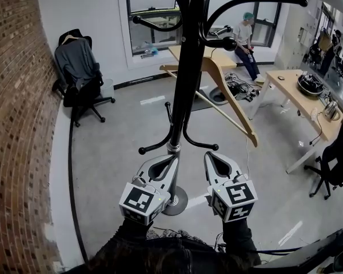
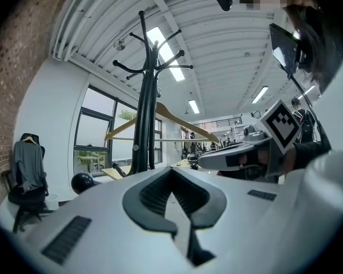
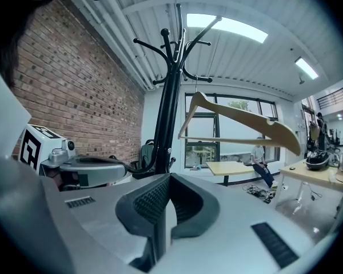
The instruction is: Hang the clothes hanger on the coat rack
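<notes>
The left gripper (image 1: 170,155) and right gripper (image 1: 212,155) are closed and empty. The hanger (image 3: 263,124) already hangs from 1 upper hook of the coat rack (image 1: 188,67). Bumping the pole, which stands just ahead of them, could shake it off.

The hanger (image 3: 257,121) hangs on the coat rack (image 3: 170,107) beyond the closed jaws.

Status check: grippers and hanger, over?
Left gripper and right gripper shut, empty. Wooden hanger hanging on coat rack. Nothing in the way.
</notes>
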